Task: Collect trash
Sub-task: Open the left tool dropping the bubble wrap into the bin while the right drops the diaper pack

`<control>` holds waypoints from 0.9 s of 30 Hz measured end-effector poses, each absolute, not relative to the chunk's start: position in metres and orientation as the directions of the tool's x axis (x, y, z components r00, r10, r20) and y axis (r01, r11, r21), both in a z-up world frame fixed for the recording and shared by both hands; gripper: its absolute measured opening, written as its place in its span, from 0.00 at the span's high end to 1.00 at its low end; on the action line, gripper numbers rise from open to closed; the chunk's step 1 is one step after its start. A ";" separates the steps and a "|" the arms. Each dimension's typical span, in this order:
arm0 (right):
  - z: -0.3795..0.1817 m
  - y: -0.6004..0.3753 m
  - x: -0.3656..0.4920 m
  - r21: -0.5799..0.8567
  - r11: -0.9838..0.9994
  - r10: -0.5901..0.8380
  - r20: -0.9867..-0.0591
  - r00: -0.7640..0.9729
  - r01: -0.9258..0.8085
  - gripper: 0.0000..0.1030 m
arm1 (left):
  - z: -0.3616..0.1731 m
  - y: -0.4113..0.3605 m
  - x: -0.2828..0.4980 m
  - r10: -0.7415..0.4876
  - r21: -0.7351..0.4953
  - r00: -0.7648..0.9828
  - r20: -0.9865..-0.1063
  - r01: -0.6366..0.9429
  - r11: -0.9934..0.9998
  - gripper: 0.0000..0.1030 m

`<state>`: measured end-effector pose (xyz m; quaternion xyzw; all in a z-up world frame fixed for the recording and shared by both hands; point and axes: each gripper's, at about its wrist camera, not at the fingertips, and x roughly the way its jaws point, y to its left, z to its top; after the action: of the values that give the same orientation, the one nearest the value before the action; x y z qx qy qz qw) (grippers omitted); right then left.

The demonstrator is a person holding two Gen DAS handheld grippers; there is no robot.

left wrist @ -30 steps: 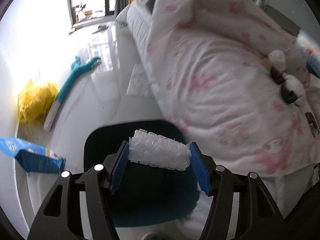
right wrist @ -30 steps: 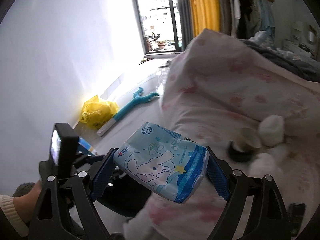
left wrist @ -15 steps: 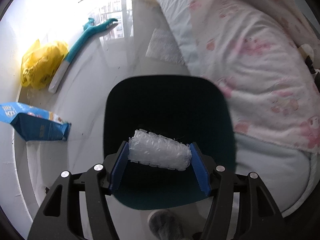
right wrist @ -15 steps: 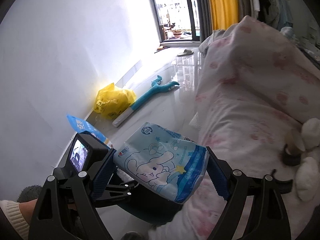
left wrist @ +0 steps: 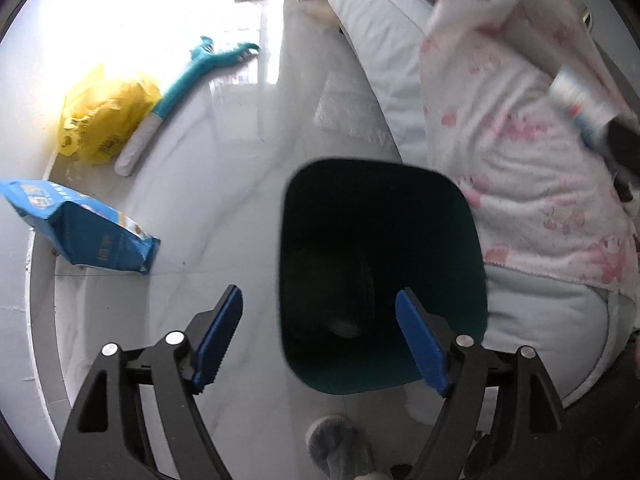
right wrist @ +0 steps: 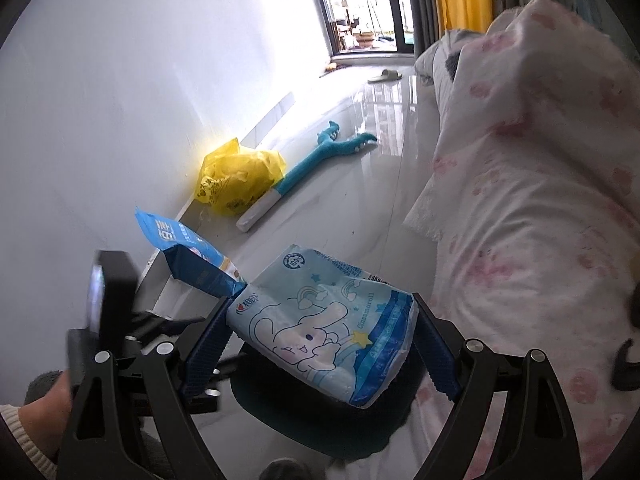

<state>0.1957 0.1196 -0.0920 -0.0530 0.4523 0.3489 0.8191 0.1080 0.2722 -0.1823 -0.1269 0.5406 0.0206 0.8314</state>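
left gripper (left wrist: 320, 344) spread, empty over bin (left wrist: 380, 380); right gripper (right wrist: 320, 344) clamps wrapper (right wrist: 320, 332) (undropped); blue bag (left wrist: 80, 224) left on floor, centre left.

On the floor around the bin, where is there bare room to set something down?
Bare glossy white floor lies between the dark teal plastic bin, the blue snack bag and the teal-and-white long-handled brush. The wall side is crowded by the crumpled yellow plastic bag; the pink-patterned blanket closes the other.
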 end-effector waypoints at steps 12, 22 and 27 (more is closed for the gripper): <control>-0.167 0.164 0.198 0.207 0.761 0.420 -0.880 0.223 -0.615 0.16 | -0.140 0.299 0.082 -0.078 -0.232 0.566 -0.821 -0.206 0.951 0.19; -0.209 0.179 0.197 0.183 0.780 0.326 -0.935 0.139 -0.599 0.16 | -0.085 0.287 0.065 0.001 -0.175 0.724 -0.689 -0.168 0.970 0.19; -0.224 0.185 0.195 0.145 0.785 0.280 -0.951 0.135 -0.603 0.15 | -0.068 0.281 0.058 0.032 -0.140 0.768 -0.640 -0.158 0.977 0.21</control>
<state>0.1955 0.1853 -0.2239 -0.1378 0.5863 0.2979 0.7406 0.0578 0.2806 -0.0677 -0.0933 0.3369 0.0508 0.9355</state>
